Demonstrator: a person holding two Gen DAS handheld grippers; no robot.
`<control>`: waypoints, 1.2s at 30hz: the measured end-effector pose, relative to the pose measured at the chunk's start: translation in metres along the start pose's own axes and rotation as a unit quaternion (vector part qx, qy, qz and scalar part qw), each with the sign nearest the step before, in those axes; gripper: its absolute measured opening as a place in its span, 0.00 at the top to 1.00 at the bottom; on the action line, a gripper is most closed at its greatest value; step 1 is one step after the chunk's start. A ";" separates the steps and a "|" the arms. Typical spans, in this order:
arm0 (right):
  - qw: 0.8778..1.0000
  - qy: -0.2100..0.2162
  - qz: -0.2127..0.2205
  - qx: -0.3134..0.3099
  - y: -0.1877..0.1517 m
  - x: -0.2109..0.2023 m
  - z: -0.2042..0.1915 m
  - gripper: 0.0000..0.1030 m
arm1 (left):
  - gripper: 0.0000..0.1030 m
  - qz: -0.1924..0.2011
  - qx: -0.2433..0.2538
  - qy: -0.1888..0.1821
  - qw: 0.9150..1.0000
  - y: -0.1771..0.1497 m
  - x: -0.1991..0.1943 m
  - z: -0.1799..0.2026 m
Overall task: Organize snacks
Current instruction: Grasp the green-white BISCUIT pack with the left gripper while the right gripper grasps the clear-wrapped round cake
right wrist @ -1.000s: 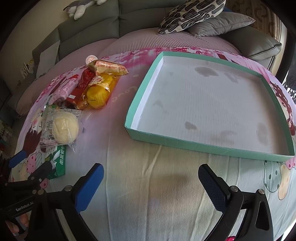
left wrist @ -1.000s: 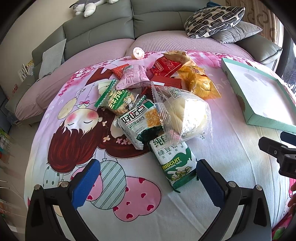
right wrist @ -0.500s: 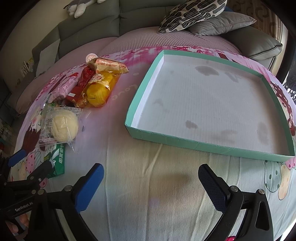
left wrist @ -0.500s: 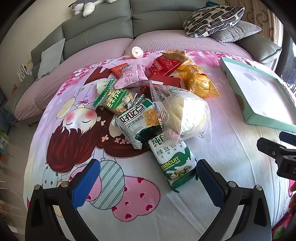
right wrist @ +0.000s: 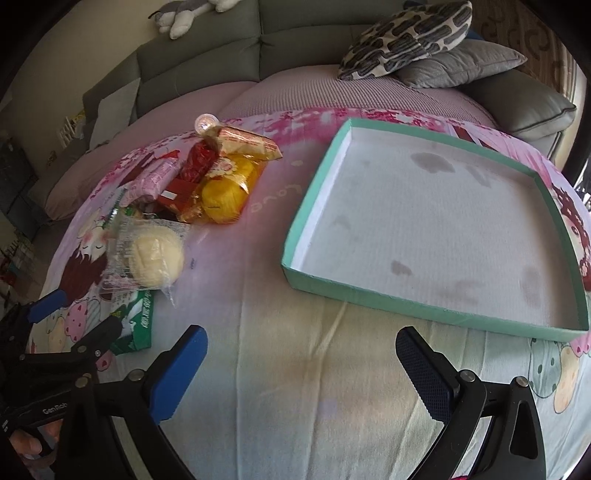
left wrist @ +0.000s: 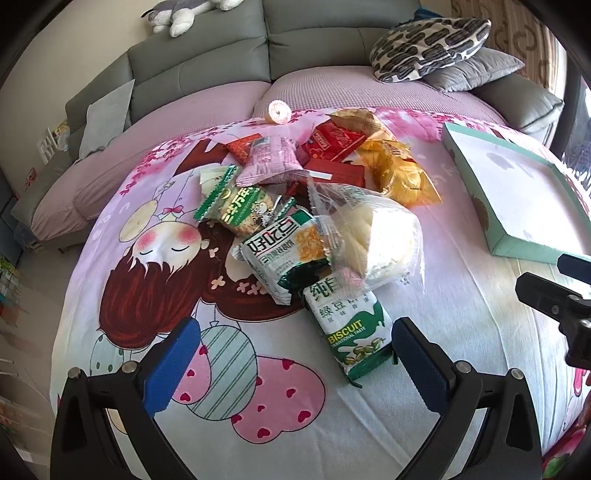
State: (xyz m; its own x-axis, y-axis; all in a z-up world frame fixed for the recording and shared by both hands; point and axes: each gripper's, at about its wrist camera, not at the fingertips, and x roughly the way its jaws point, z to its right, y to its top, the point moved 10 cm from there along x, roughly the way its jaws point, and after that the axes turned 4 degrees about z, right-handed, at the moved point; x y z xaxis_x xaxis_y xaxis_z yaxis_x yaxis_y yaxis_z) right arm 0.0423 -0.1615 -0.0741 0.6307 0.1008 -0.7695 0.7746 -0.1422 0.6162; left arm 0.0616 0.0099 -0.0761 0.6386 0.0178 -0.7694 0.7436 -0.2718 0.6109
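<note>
1. Hovering over the cartoon-print cloth [left wrist: 184, 258]: left gripper [left wrist: 295, 363], jaws standing wide apart, nothing between the blue pads [left wrist: 171, 369].
2. Lying just beyond the right pad, near edge of the heap: green biscuit pack [left wrist: 351, 328], its far end tucked under a clear bag with a pale bun [left wrist: 373, 236].
3. Leaning against the bun bag on its left: a white-and-green cracker pack [left wrist: 284, 251]; farther left, a green-striped round snack [left wrist: 236, 206].
4. Piling up at the far side of the heap: pink packet [left wrist: 271, 160], red packets [left wrist: 332, 140], yellow-orange bag [left wrist: 399, 173], tan wrapper [left wrist: 354, 118].
5. Sitting alone at the far edge of the cloth, touching nothing: small round pink item [left wrist: 279, 110].
6. Hovering above bare cloth on the right: right gripper [right wrist: 301, 369], jaws also spread wide, gripping nothing.
7. Resting just beyond the right gripper, well apart from the heap: teal tray [right wrist: 406, 308], shallow, white floor bare.
8. Standing behind everything: grey sofa [left wrist: 221, 55] with patterned cushion [left wrist: 432, 44] and plush toy [left wrist: 184, 14].
</note>
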 end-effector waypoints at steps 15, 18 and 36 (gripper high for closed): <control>0.987 0.152 -0.048 0.028 0.037 0.028 -0.079 0.00 | 0.00 -0.043 -0.044 -0.063 0.996 -0.002 0.024 0.009; 0.986 0.153 -0.063 0.017 0.035 0.043 -0.087 0.00 | 0.00 -0.049 -0.051 -0.065 0.995 -0.003 0.029 0.008; 0.979 0.174 -0.101 0.014 0.028 0.077 -0.111 0.24 | 0.00 -0.064 -0.079 -0.090 0.991 -0.008 0.037 0.006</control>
State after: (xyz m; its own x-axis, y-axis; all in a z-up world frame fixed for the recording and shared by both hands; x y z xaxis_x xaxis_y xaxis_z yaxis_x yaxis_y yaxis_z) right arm 0.1181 -0.0484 -0.0975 0.4459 0.4587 -0.7687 0.8869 -0.1103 0.4486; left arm 0.0782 0.0072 -0.1100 0.5024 -0.1339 -0.8542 0.8465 -0.1249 0.5175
